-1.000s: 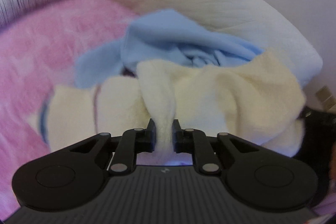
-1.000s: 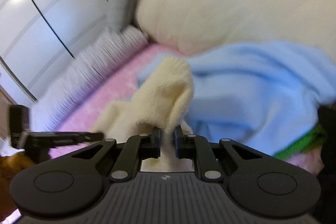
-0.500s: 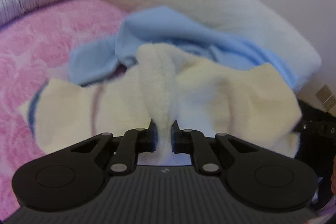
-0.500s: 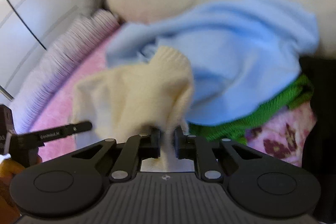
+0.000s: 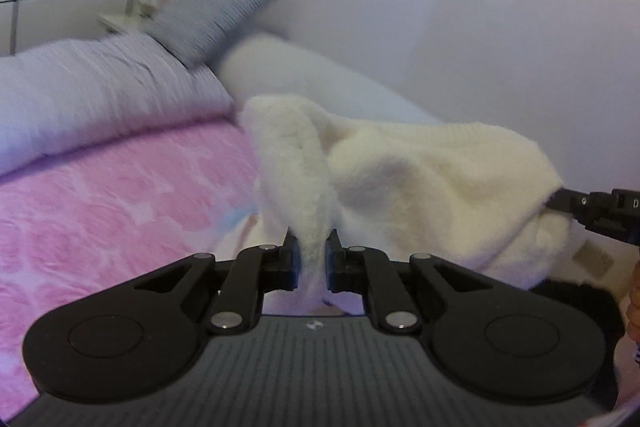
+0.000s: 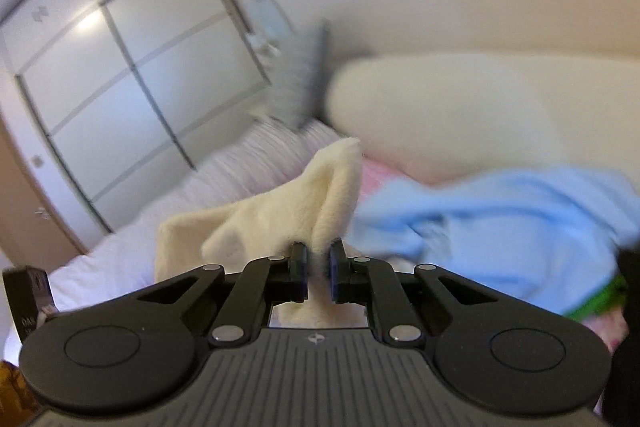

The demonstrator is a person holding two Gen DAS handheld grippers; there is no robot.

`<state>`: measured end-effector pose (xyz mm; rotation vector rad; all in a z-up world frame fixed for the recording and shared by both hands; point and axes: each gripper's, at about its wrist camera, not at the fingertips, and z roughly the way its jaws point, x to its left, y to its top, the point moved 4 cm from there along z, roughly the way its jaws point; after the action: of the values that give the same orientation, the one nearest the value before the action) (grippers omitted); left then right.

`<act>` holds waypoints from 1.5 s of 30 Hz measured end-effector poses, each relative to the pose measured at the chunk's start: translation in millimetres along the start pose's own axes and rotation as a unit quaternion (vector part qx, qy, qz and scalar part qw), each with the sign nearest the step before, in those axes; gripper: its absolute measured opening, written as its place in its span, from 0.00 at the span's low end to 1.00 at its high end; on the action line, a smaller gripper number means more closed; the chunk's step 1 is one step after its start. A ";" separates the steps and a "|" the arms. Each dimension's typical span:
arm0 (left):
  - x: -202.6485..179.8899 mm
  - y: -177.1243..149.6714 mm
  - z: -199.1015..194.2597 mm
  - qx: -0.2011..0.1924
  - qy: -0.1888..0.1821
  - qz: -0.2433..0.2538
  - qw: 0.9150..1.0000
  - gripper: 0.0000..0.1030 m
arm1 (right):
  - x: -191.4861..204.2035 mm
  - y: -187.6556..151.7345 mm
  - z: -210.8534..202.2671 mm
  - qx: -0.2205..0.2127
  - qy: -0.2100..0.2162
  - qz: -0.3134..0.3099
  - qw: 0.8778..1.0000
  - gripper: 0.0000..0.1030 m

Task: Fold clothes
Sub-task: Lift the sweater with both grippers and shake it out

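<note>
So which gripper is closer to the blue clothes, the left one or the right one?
Right. The right gripper, pinching the cream garment, has the blue garment just beside it. The left gripper holds the cream garment's other end, farther off, toward the pink bedspread.

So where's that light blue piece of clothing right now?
The light blue garment shows only in the right wrist view, lying on the bed at right, below the cream bolster and right of the cream fleece garment being held.

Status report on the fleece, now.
Left gripper and right gripper both shut on the cream fleece. Fleece held up between them, above the pink bedspread. Blue garment beside it, nothing in the way.
</note>
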<state>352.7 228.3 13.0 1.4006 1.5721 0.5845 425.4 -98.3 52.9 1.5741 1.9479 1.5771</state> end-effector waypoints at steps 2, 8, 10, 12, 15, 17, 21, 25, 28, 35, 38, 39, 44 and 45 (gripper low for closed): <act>5.6 5.6 -29.5 -0.013 0.014 -0.009 1.000 0.08 | 30.0 12.5 -6.9 -0.009 0.030 -0.014 0.999 0.10; 14.1 14.3 -129.6 -0.059 0.068 -0.031 0.995 0.08 | 123.0 45.6 -22.8 -0.011 0.125 -0.066 0.990 0.10; 17.1 15.6 -168.9 -0.083 0.094 -0.042 0.991 0.08 | 151.8 56.2 -28.5 -0.006 0.160 -0.081 0.984 0.10; 15.5 14.7 -211.0 -0.097 0.126 -0.048 0.986 0.08 | 176.7 62.2 -35.7 -0.002 0.201 -0.086 0.976 0.08; 14.1 10.9 -268.7 -0.122 0.170 -0.057 0.976 0.08 | 213.4 67.9 -49.5 0.002 0.244 -0.099 0.965 0.08; 13.3 7.8 -305.9 -0.139 0.199 -0.062 0.968 0.08 | 237.1 63.1 -53.5 0.012 0.266 -0.104 0.958 0.08; 17.7 4.8 -375.7 -0.167 0.250 -0.067 0.951 0.08 | 278.9 49.4 -58.0 0.046 0.313 -0.104 0.943 0.08; 28.6 11.9 -447.5 -0.200 0.299 -0.061 0.931 0.08 | 347.6 38.7 -64.4 0.059 0.370 -0.122 0.919 0.08; 43.0 27.7 -502.0 -0.222 0.319 -0.040 0.920 0.08 | 398.3 35.9 -70.6 0.045 0.404 -0.119 0.906 0.08; 161.6 11.7 -537.7 -0.088 0.394 -0.118 0.907 0.23 | 508.5 -9.7 -17.5 0.108 0.311 -0.157 0.931 0.23; 199.0 -39.8 -543.5 -0.018 0.415 -0.163 0.895 0.27 | 518.3 -73.5 23.1 0.185 0.221 -0.171 0.942 0.34; 204.6 -58.6 -541.0 0.004 0.420 -0.176 0.891 0.27 | 517.6 -94.6 29.0 0.208 0.205 -0.173 0.940 0.36; 213.9 -143.1 -545.7 0.100 0.418 -0.222 0.875 0.27 | 502.7 -186.2 43.6 0.319 0.140 -0.195 0.917 0.39; 210.2 -155.7 -548.1 0.114 0.419 -0.229 0.871 0.27 | 499.5 -201.0 44.2 0.340 0.133 -0.202 0.909 0.40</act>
<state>-181.9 510.5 71.5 0.8822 2.6446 0.7802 124.4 348.2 96.4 1.0226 2.9602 1.0291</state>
